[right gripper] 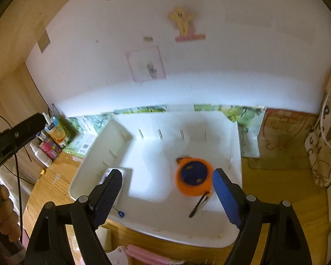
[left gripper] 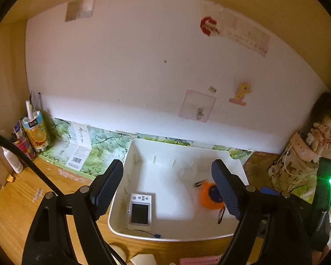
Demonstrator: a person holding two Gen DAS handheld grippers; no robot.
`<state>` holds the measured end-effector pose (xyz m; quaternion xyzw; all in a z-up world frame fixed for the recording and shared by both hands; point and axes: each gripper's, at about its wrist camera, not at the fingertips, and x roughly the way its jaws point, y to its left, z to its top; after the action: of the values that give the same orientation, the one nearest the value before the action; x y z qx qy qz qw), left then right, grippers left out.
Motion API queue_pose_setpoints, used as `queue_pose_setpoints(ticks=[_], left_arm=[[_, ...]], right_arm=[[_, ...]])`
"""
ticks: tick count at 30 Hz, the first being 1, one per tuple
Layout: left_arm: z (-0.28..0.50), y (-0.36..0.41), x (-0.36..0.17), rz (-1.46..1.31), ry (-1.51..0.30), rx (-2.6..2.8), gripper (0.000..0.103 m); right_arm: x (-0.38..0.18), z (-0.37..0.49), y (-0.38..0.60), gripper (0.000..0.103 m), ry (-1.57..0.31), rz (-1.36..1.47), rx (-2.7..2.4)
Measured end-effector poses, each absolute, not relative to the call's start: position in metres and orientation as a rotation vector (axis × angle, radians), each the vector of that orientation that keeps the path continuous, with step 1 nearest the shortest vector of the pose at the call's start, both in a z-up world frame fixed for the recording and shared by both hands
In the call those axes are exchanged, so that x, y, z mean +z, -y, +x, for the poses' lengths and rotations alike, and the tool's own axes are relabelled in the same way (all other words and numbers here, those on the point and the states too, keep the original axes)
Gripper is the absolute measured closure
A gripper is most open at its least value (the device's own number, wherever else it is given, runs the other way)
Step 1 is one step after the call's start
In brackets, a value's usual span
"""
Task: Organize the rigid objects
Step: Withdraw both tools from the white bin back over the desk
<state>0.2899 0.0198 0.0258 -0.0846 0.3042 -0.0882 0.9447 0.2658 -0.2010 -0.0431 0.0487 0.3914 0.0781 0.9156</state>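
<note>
a white bin (left gripper: 143, 154) sits on the wooden desk (left gripper: 15, 203) against the wall, and it holds two things: one small white digital camera (left gripper: 140, 212) lying screen-up near the bin's left wall, and one orange-cased tape measure (left gripper: 208, 195) with a blue centre, on the bin's right side. a thin black strap with a blue tab (left gripper: 157, 235) lies along the bin's near edge by the camera.

the left gripper (left gripper: 167, 190) hangs above the bin, jaws spread wide and holding nothing. the right gripper (right gripper: 167, 195) is likewise spread apart and empty – the tape measure lies on the bin floor between its fingers, untouched.

the left wrist view alone shows a doll (left gripper: 322, 125) at the far right; a juice carton (left gripper: 36, 132) stands at the desk's left. only the right wrist view shows the tape measure whole, with its black clip (right gripper: 198, 205); there a finger hides most of the camera.
</note>
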Motion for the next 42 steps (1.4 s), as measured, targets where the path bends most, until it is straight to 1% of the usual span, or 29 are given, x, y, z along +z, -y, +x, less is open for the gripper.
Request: queue_pose_setpoints(ticks=[1,8,21,33,42], left_arm=[[0.285,-0.022,0.028,-0.177,-0.614,-0.181,0.018],[0.242,-0.05,0.044,-0.198,-0.573,-0.173,0.018],[0.143,-0.1,0.055,-0.218,-0.518,-0.15,0.018],[0.084,-0.113,0.045,-0.236,-0.569,-0.207,0.018],[0.067,-0.092,0.029,-0.202,-0.661,-0.253,0.018]], right_arm=[[-0.038,0.261,0.2,0.019,-0.815,0.108,0.146],[-0.006,0.216,0.185,0.019,-0.711,0.082,0.102],[0.025,0.097,0.157,0.019,-0.555,0.129,-0.02],[0.039,-0.005,0.155,0.019,-0.449,0.134,-0.099],[0.036,-0.04,0.167,0.019,-0.401,0.079,-0.133]])
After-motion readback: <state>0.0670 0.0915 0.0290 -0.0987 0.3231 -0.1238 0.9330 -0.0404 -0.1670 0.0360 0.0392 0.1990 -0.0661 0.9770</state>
